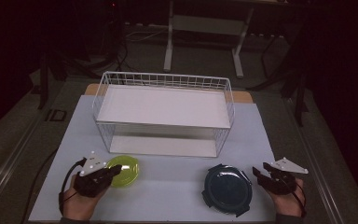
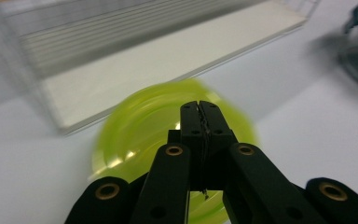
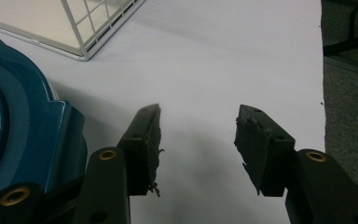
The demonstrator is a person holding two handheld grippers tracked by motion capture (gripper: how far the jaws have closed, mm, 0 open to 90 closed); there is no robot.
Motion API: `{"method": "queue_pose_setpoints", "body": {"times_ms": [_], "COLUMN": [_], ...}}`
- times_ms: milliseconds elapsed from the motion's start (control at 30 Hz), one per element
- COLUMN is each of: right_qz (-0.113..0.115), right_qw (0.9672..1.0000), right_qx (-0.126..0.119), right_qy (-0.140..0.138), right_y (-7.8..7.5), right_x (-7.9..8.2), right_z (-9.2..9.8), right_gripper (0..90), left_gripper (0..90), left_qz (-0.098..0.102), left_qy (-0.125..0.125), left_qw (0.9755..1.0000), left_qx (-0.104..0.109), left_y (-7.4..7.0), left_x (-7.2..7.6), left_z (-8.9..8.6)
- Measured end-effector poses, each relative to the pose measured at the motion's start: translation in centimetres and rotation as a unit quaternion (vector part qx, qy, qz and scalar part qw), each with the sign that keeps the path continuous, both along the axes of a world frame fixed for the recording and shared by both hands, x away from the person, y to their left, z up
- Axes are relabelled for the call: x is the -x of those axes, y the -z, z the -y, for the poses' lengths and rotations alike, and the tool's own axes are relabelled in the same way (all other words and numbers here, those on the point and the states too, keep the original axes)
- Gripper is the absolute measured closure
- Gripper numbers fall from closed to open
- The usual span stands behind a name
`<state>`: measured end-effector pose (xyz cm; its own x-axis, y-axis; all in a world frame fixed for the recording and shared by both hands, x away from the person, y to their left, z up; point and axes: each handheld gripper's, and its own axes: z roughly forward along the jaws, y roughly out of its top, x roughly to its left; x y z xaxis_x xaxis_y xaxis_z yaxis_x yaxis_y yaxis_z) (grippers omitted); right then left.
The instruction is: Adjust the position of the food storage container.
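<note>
White mat (image 1: 168, 186) on table, dark room – left gripper (image 2: 200, 112) jaws pressed together over green plate (image 2: 140, 126); right gripper (image 3: 198, 135) jaws spread beside blue lid (image 3: 18, 116).

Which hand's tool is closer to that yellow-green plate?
Left. The left tool is shut at the yellow-green plate's rim; the right tool sits open beyond the blue lid.

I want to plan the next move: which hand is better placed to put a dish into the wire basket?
Probably left: the left gripper is shut on the green plate's rim. The right gripper is open beside the blue lid, holding nothing.
</note>
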<state>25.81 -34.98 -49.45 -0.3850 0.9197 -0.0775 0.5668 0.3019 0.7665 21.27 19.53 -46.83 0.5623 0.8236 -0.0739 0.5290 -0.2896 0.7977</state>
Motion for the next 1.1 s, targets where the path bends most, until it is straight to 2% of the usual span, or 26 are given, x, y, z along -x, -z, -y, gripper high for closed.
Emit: {"method": "queue_pose_setpoints", "body": {"times_ms": [33,133,233,267,367,533,600,767,833,1100], "right_qz": [0.001,0.000,-0.003,-0.003,-0.003,-0.004,-0.003,-0.003,-0.002,-0.001], "right_qw": [1.0000,1.0000,1.0000,1.0000,0.9999,0.9999,0.9999,0.9999,0.9999,1.0000], "right_qx": [0.002,0.001,0.003,0.005,0.007,0.009,0.008,0.008,0.007,0.004], "right_qy": [0.001,-0.001,-0.005,-0.006,-0.008,-0.010,-0.011,-0.011,-0.010,-0.009], "right_y": [0.0,0.0,0.2,0.2,0.3,0.4,0.3,0.3,0.3,0.2], "right_x": [0.0,0.0,0.0,0.0,-0.1,-0.1,-0.1,-0.1,-0.1,0.0], "right_z": [0.0,-0.1,-0.4,-0.4,-0.6,-0.6,-0.7,-0.6,-0.6,-0.4], "right_gripper": [49.5,49.5,49.5,49.4,49.4,49.4,49.3,49.3,49.3,49.4], "left_gripper": [90.0,90.0,89.9,89.9,89.9,89.9,89.9,89.8,89.8,89.8], "left_qz": [-0.001,-0.006,-0.012,-0.019,-0.021,-0.023,-0.026,-0.028,-0.031,-0.032], "left_qy": [0.012,0.027,0.038,0.048,0.057,0.062,0.062,0.061,0.061,0.042], "left_qw": [0.9999,0.9996,0.9992,0.9986,0.9980,0.9976,0.9972,0.9971,0.9969,0.9980], "left_qx": [0.000,-0.006,-0.011,-0.015,-0.019,-0.019,-0.031,-0.035,-0.039,-0.033], "left_y": [0.0,0.4,0.9,1.4,1.9,2.1,2.4,2.6,2.7,2.9], "left_x": [-0.2,-0.5,-0.7,-0.8,-1.0,-1.2,-1.1,-1.2,-1.2,-1.1], "left_z": [1.2,2.9,3.8,4.5,5.2,5.5,5.8,5.9,5.7,4.0]}}
